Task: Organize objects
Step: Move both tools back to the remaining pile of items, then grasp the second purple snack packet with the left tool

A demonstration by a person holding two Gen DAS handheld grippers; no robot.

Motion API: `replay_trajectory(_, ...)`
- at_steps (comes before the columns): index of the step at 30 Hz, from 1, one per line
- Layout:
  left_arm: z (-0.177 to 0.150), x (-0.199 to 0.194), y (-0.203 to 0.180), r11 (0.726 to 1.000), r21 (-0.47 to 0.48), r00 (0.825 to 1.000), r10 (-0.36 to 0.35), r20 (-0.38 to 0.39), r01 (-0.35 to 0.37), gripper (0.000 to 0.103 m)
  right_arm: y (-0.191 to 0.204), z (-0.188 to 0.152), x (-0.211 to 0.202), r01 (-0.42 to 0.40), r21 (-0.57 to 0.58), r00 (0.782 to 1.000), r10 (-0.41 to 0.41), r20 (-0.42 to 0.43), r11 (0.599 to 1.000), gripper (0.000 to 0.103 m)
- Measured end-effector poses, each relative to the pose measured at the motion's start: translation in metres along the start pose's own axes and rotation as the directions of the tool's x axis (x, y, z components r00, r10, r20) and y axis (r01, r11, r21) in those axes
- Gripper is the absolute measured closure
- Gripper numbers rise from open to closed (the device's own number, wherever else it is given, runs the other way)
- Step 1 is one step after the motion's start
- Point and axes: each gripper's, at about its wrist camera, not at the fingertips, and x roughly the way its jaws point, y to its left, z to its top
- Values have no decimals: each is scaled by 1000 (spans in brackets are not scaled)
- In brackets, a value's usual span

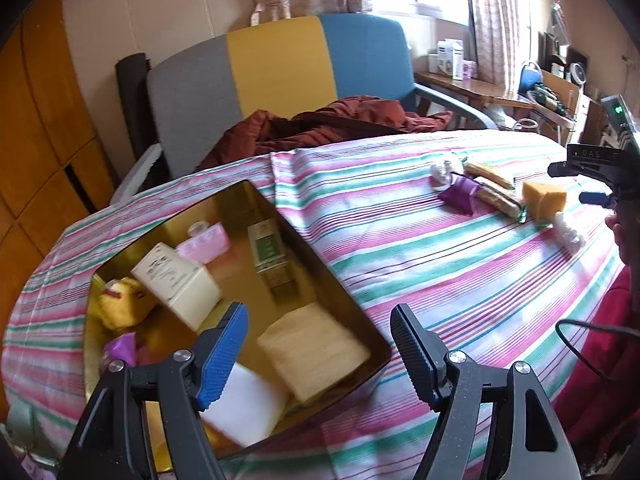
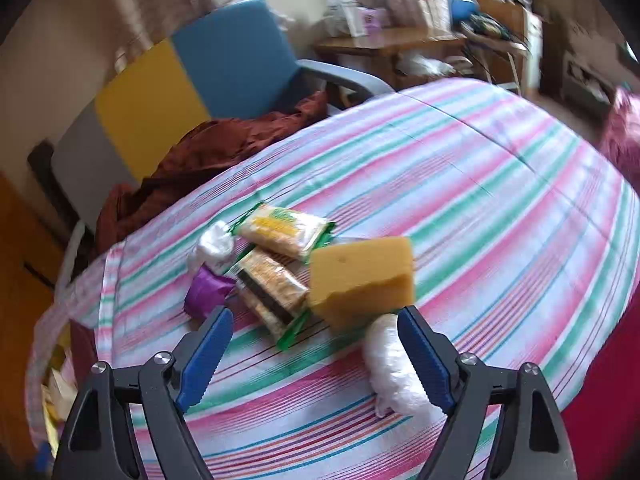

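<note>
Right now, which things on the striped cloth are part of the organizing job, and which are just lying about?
Job items:
gold box
yellow sponge
two snack packets
purple pouch
white wrapped roll
white wad

Lying about:
red cloth on the chair
boxes on the side table

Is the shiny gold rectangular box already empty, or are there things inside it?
Not empty. The shiny gold rectangular box holds a cream carton, a green packet and a yellow plush toy.
</note>
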Motion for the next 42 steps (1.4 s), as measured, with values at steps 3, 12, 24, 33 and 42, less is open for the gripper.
replay_trajectory(3, 11, 8, -8, 1000, 16, 1000, -27, 5, 27, 29, -25, 4, 0, -8, 129, 1000, 10, -11, 992, 17)
replay_trajectory(12, 42, 47, -40, 993, 54, 994, -107, -31, 108, 29, -44, 5, 8, -52, 239, 997, 66, -50, 970, 17)
replay_trajectory(24, 97, 114, -102, 970, 93, 972, -216, -94, 225, 30, -28, 8, 6, -79, 147, 995, 87, -47, 986, 17)
replay_trajectory(33, 120, 167, -160, 929, 257, 963, -246, -112, 267, 31, -23, 7, 11, -122, 136, 988, 133, -75, 983, 17)
replay_trajectory(42, 131, 212, -173, 916, 265, 951, -268, -154, 301, 65, -21, 6, 15, -128, 132, 985, 141, -96, 983, 17)
